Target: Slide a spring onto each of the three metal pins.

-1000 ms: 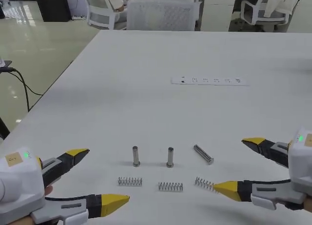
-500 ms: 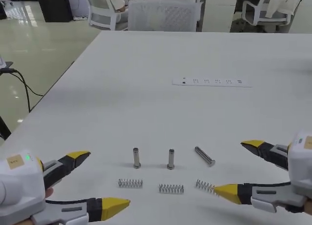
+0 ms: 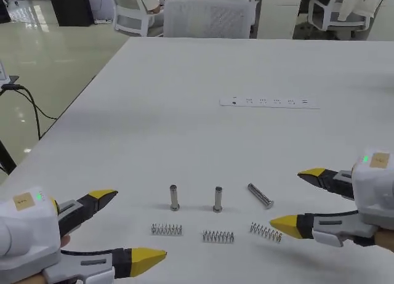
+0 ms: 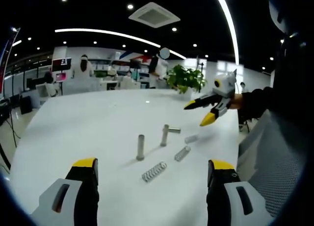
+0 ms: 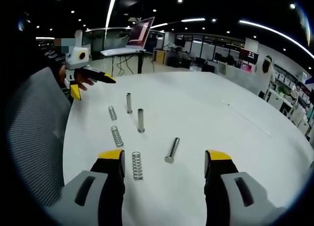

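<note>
Three metal pins are set in a row on the near part of the white table. The left pin and the middle pin are stood upright, apart from each other. The right pin is laid flat on its side at an angle, with its wider head at the near right end.

Three springs are laid flat in a second row, just nearer than the pins. The left spring is placed just in front of the left pin and the middle spring just in front of the middle pin. The right spring is laid slightly askew in front of the lying pin. Each spring is kept apart from its pin, and none has been slid on yet.

The right gripper is held low over the table at the right end of the rows. Its yellow-tipped jaws are spread wide and nothing is held between them. In the right gripper view the lying pin is seen ahead between the jaws. The right spring is seen just beside the tip of one jaw; whether it is touched cannot be told.

The left gripper is held at the near left, well apart from the left spring. Its jaws are likewise spread wide with nothing between them.

Farther off on the table, a white power strip is laid flat. Beyond the far edge office chairs are seen, and a dark cable is seen on the floor at the left.
</note>
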`<state>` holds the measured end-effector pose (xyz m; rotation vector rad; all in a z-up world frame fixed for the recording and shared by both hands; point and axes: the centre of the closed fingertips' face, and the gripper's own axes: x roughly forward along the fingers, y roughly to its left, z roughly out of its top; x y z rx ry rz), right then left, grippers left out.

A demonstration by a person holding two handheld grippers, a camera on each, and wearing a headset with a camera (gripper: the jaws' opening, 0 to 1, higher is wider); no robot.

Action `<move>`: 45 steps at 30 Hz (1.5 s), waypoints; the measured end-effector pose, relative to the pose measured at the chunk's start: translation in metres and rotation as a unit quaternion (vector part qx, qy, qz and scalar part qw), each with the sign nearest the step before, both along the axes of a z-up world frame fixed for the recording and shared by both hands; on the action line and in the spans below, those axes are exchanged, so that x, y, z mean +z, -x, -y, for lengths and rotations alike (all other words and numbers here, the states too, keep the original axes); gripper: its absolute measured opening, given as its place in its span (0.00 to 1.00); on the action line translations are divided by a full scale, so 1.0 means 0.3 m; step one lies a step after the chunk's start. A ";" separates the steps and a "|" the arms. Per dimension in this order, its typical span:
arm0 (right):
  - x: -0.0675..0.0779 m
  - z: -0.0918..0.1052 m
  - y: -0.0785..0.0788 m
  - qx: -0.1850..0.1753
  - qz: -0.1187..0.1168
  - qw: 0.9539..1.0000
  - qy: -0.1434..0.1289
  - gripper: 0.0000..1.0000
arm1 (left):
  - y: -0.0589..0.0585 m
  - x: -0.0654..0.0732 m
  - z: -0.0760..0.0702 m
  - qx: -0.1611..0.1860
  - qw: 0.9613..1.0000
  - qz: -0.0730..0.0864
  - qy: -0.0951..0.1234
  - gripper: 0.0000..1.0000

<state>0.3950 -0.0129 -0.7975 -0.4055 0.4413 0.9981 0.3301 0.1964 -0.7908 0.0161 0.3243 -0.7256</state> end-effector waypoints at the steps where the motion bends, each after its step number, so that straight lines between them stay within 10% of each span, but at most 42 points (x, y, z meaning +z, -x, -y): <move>1: 0.000 -0.004 -0.005 0.002 0.000 1.000 0.003 0.63 | 0.001 0.000 0.000 0.000 1.000 0.000 0.000 0.89; 26: -0.131 -0.102 -0.167 -0.020 -0.055 0.990 0.126 0.28 | 0.005 0.001 0.003 0.000 1.000 -0.001 0.000 0.87; 45: -0.202 -0.126 -0.194 -0.060 -0.109 0.982 0.143 0.12 | 0.002 -0.003 -0.001 0.001 1.000 -0.003 0.000 0.85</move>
